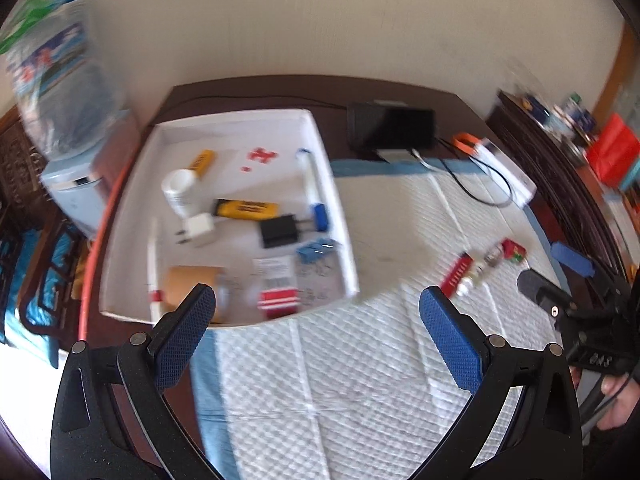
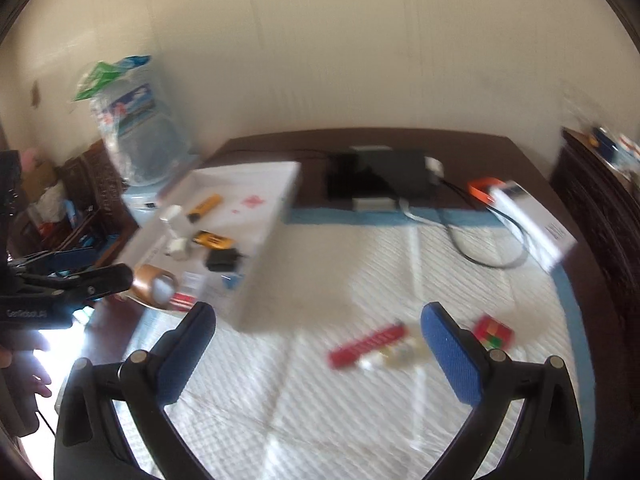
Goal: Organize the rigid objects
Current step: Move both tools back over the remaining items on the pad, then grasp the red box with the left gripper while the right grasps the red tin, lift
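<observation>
Right wrist view: one white tray (image 2: 256, 296) is sitting at the pad's (image 2: 320, 400) left edge, holding about a dozen items. One red strip (image 2: 366, 346), long axis slanting left-right, is lying just ahead of the right gripper (image 2: 318, 354); one red cube (image 2: 493, 332) beside it. Both grippers, left gripper (image 1: 316, 330) included, are gaping, holding nothing.

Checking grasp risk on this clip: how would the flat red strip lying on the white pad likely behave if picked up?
The red strip looks thin and rigid, so probably light and stiff. Lying flat on the quilted pad, it gives little edge to pinch. It seems unlikely to roll; blur hides detail.
</observation>
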